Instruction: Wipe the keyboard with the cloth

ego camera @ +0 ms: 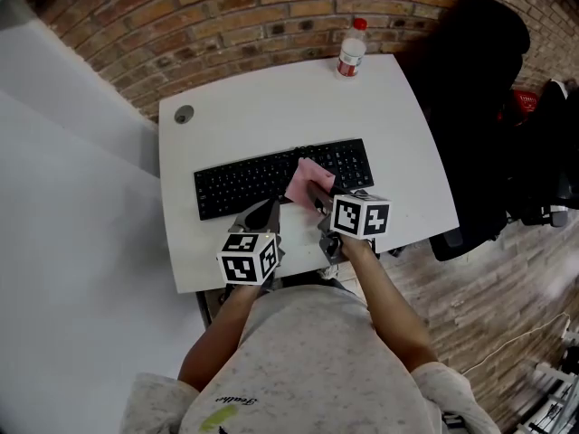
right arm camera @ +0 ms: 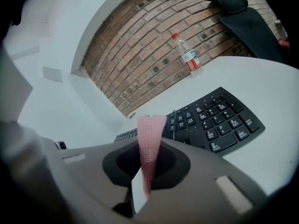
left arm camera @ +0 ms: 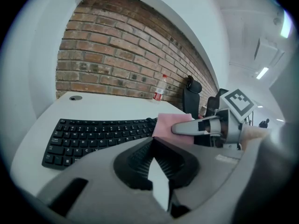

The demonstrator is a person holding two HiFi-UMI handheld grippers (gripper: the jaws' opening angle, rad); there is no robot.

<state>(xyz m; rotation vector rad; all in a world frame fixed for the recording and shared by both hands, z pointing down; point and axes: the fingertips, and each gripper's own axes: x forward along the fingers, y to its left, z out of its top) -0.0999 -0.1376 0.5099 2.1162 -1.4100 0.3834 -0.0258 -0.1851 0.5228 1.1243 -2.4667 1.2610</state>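
Observation:
A black keyboard (ego camera: pixel 253 179) lies across the white table (ego camera: pixel 271 98). My right gripper (ego camera: pixel 317 193) is shut on a pink cloth (ego camera: pixel 305 180), which sits over the keyboard's right half. In the right gripper view the cloth (right arm camera: pixel 151 125) stands folded between the jaws of the right gripper (right arm camera: pixel 150 143), with the keyboard (right arm camera: pixel 217 120) just beyond. My left gripper (ego camera: pixel 270 212) hovers by the keyboard's near edge, shut with nothing in it. The left gripper view looks past the left gripper (left arm camera: pixel 152 143) to the keyboard (left arm camera: pixel 98 134), the cloth (left arm camera: pixel 163 124) and the right gripper's fingers (left arm camera: pixel 187 127).
A water bottle with a red cap (ego camera: pixel 351 50) stands at the table's far right edge. A round cable hole (ego camera: pixel 184 114) sits in the far left corner. A black office chair (ego camera: pixel 475 107) stands to the right of the table, and a brick wall (ego camera: pixel 226 16) runs behind.

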